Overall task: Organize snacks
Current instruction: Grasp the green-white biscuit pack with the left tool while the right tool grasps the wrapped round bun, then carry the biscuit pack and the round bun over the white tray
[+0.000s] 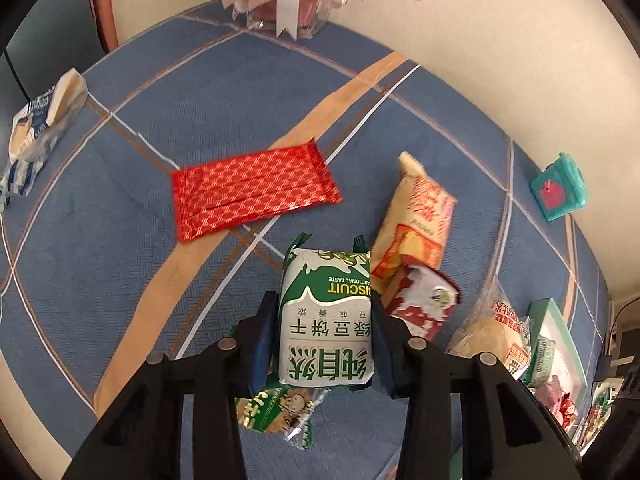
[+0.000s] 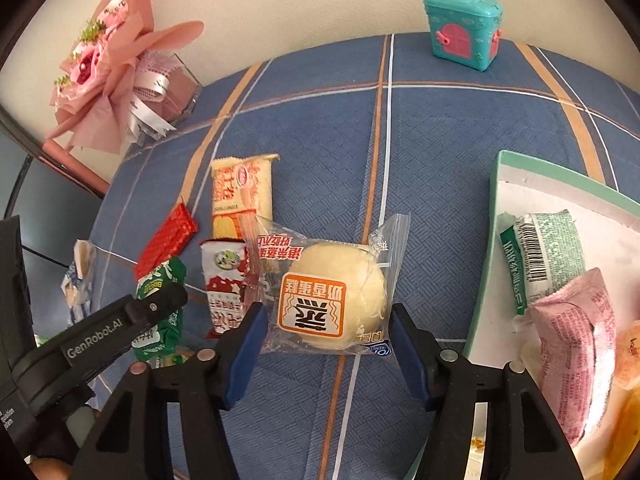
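My left gripper (image 1: pixel 326 320) is shut on a green and white biscuit pack (image 1: pixel 328 320), its pads pressing both long sides just above the blue checked tablecloth (image 1: pixel 200 100). In the right wrist view that pack (image 2: pixel 160 300) shows at the left under a black finger. My right gripper (image 2: pixel 328 320) is shut on a steamed cake bun in a clear wrapper (image 2: pixel 332 300), with both blue pads against the film at its sides. The same bun (image 1: pixel 492 332) appears at the right of the left wrist view.
A white box with a green rim (image 2: pixel 496 200) at the right holds a green pack (image 2: pixel 548 256) and a pink pack (image 2: pixel 576 340). On the cloth lie a red wafer pack (image 1: pixel 252 192), a yellow cake pack (image 1: pixel 420 216), a red-white pack (image 1: pixel 424 300) and a blue-white pack (image 1: pixel 36 132). A teal toy case (image 2: pixel 464 32) and a pink bouquet (image 2: pixel 112 76) stand at the back.
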`<state>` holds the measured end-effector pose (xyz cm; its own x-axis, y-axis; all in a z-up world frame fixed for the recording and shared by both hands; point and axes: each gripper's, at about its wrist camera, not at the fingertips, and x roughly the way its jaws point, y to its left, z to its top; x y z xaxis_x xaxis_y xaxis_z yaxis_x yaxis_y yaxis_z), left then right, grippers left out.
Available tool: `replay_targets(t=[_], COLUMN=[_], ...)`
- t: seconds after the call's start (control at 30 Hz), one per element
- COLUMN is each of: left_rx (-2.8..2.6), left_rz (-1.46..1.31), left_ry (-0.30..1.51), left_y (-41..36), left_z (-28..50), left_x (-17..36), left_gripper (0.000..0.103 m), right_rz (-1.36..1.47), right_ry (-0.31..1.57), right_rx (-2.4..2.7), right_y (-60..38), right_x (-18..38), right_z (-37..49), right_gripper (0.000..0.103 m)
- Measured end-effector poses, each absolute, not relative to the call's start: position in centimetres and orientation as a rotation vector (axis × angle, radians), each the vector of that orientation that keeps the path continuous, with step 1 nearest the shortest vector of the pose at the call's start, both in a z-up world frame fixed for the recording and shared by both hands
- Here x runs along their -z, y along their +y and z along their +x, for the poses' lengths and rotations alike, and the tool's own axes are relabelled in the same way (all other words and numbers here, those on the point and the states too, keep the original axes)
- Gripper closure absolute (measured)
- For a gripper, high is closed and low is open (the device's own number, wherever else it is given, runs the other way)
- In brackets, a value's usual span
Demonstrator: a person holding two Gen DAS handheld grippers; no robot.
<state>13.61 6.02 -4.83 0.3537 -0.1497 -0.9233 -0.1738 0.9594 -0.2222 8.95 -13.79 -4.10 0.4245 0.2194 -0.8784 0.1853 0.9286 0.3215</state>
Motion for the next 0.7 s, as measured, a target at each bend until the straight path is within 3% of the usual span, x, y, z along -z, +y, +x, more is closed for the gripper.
replay_targets(t=[0.7], left_rx=[0.034], left_rz=[-0.296], left_ry=[1.089], left_y=[2.6], left_z=[10.0], left_x=[-1.1], left_gripper=[0.059], right_rz=[0.383], right_ry=[1.065], right_rx=[0.008], right_y=[-15.5], right_x=[-2.1], right_z=[5.5], right_gripper=[0.038])
